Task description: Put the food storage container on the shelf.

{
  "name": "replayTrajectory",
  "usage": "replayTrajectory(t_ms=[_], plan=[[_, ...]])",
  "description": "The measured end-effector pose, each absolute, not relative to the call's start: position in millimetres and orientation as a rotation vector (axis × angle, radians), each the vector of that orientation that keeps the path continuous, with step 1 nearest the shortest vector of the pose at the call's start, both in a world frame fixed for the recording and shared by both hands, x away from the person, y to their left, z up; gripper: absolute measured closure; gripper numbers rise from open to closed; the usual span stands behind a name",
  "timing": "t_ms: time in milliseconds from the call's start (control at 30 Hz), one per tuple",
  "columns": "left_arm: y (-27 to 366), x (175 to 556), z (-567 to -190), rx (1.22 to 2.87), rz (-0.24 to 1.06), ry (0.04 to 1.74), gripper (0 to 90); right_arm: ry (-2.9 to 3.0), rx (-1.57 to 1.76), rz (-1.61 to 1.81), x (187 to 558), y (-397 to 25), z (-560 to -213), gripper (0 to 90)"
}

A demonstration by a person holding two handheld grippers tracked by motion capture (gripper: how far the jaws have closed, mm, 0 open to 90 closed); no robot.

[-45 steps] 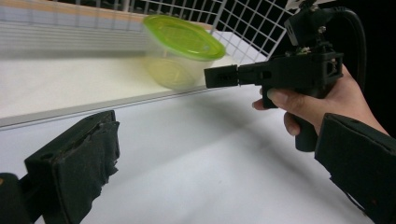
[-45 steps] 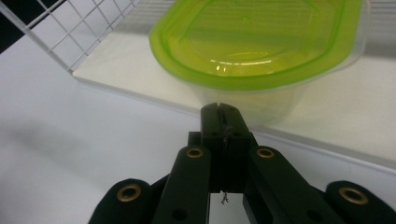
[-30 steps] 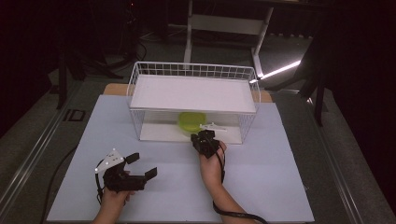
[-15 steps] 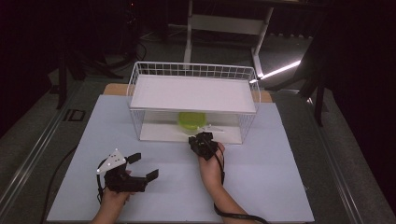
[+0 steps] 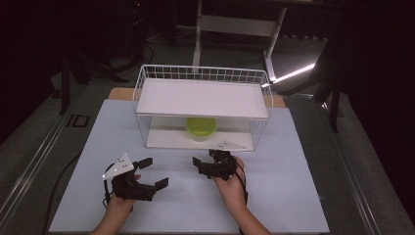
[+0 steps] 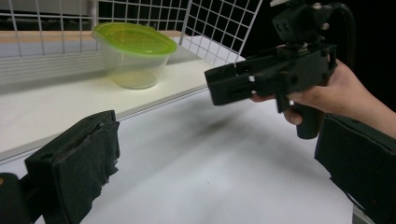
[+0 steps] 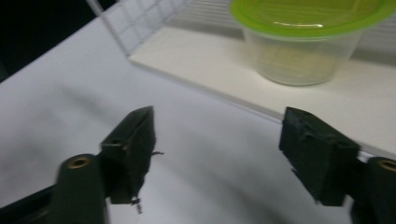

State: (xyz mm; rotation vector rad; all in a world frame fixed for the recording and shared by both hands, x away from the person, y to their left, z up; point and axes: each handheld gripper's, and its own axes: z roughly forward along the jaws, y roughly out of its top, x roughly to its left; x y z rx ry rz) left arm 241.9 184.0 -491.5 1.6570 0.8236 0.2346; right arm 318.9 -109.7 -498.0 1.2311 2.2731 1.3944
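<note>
- Sitting in a dark room (image 5: 58, 39), floor grey, with a pale metal frame (image 5: 235, 24) standing past the far edge of the table.
- Covering most of the view: one table (image 5: 293, 196) with a plain white top, bare apart from the rack and the hands.
- Standing at the far middle: one white wire rack (image 5: 203, 110), two levels, top shelf (image 5: 203, 98) bare, lower shelf (image 5: 166, 138) open toward the person.
- Sitting on that lower shelf, about centre: one clear tub with a green lid (image 5: 201, 128), upright, lid on, well apart from both grippers.
- Hovering over the near left: left gripper (image 5: 151, 172), jaws spread wide, gripping nothing.
- Hanging just in front of the rack: right gripper (image 5: 203, 166), jaws parted too, nothing between them, tub in its line of sight.
- Counting up: two grippers, two hands, one rack, one tub.
</note>
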Motion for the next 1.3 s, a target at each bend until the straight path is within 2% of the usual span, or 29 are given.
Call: replayTrajectory(t_ms=[200, 800, 1300], plan=[[181.7, 240.9, -490.5, 1.692, 0.255, 0.751, 0.9, 2.278, 1.124, 1.397, 307.3, -120.2, -490.9, 15.2], [186.8, 241.4, -485.9, 1.706, 0.226, 0.757, 0.9, 2.225, 1.079, 1.411, 282.2, -168.8, -477.1, 15.5], [219.0, 235.4, -480.0, 1.688, 0.242, 0.808, 0.9, 2.162, 1.093, 1.429, 264.8, -212.4, -465.3, 15.5]])
